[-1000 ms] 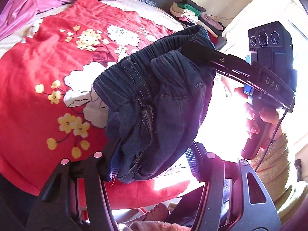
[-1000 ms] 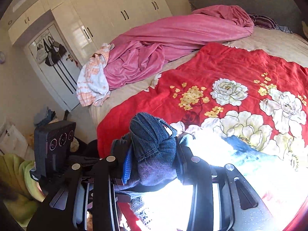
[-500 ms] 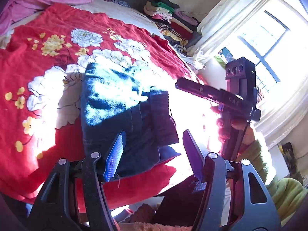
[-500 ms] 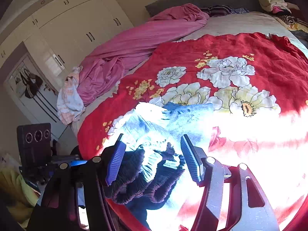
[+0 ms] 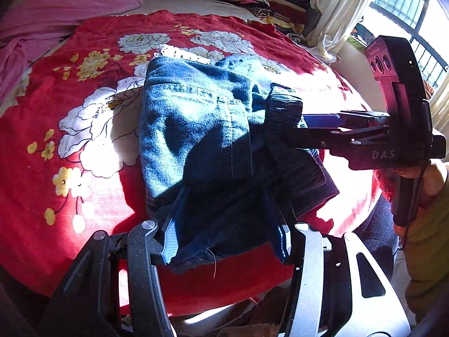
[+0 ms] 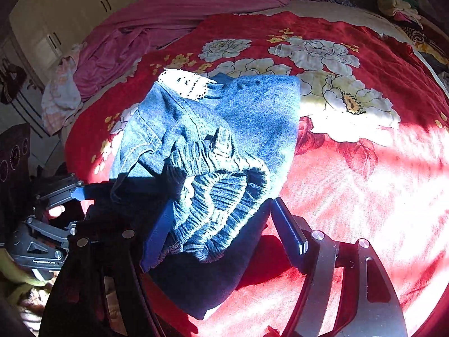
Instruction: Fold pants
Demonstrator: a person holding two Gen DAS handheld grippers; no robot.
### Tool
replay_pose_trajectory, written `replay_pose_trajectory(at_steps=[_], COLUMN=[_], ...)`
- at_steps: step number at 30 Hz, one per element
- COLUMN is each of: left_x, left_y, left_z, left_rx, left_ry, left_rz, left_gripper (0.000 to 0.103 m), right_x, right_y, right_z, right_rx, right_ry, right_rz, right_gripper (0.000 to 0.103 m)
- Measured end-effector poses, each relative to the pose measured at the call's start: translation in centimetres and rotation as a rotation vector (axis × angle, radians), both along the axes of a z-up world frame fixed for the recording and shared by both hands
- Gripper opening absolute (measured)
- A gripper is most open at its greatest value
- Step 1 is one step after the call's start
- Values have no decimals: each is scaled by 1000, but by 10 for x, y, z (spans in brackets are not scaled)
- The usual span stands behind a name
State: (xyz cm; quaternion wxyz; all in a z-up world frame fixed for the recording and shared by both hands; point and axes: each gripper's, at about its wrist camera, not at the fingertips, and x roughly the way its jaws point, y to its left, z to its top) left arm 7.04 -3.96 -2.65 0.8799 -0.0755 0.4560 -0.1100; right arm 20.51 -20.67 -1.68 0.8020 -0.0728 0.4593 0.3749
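1. Pink sheet [image 5: 64, 2]: bunched at the far left of the bed, well away from the jeans [image 5: 193, 129], and it plays no part in the fold.
2. Red floral bedspread [image 5: 56, 185]: the jeans lie on it near the bed's near edge, already doubled over, with the elastic waistband [image 6: 216, 196] towards the cameras and a strip of white lace trim [image 6: 182, 82] showing at the jeans' far edge.
3. Left hand-held gripper [image 5: 227, 238]: its jaws are closing, with the near edge of the jeans lying between them; the pads do not plainly press on the cloth yet.
4. Right hand-held gripper [image 6: 221, 230]: its jaws are opening around the gathered waistband, which lies loose between the pads, apparently released.
5. Step: the folded bundle looks just laid down; next comes flattening the bunched waistband or taking a fresh edge for another fold.
6. Writing: "DAS" [image 5: 383, 155] shows on the right tool, right of the jeans.
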Motion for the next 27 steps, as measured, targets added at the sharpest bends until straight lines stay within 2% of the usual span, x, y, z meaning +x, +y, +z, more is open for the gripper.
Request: replay_pose_trajectory(at_steps=[4, 7, 9, 10, 13, 17, 18, 19, 21, 25, 27], left_x=[-15, -17, -16, -16, -15, -16, -16, -17, -17, -17, -14], left_y=[11, 13, 8, 5, -7, -15, -14, -13, -10, -5, -2], left_z=[24, 30, 27, 24, 15, 2, 1, 0, 0, 2, 2], left_rx=[2, -1, -6, -7, 1, 23, 21, 17, 6, -4, -7], left_ry=[-67, -70, -63, -55, -29, -1, 1, 0, 0, -4, -2], left_rz=[14, 12, -4, -16, -46, -69, -69, -68, -64, -52, -42], left_gripper=[44, 43, 34, 31, 27, 27, 27, 27, 27, 27, 27], right_x=[4, 21, 33, 40, 48, 54, 54, 51, 37, 25, 38], right_y=[1, 23, 40, 49, 76, 97, 98, 99, 103, 115, 123], right_z=[38, 51, 49, 47, 35, 6, 0, -1, 5, 36, 39], right_rx=[59, 33, 7, -9, -58, -174, -172, -144, -124, -99, -147], right_ry=[-87, -114, -102, -89, -55, -21, -8, 12, -22, -166, -192], right_rz=[12, 49, 82, 102, 185, 225, 232, 243, 257, 268, 256], right_gripper=[70, 70, 68, 64, 60, 57, 47, 28, 11, 7, 7])
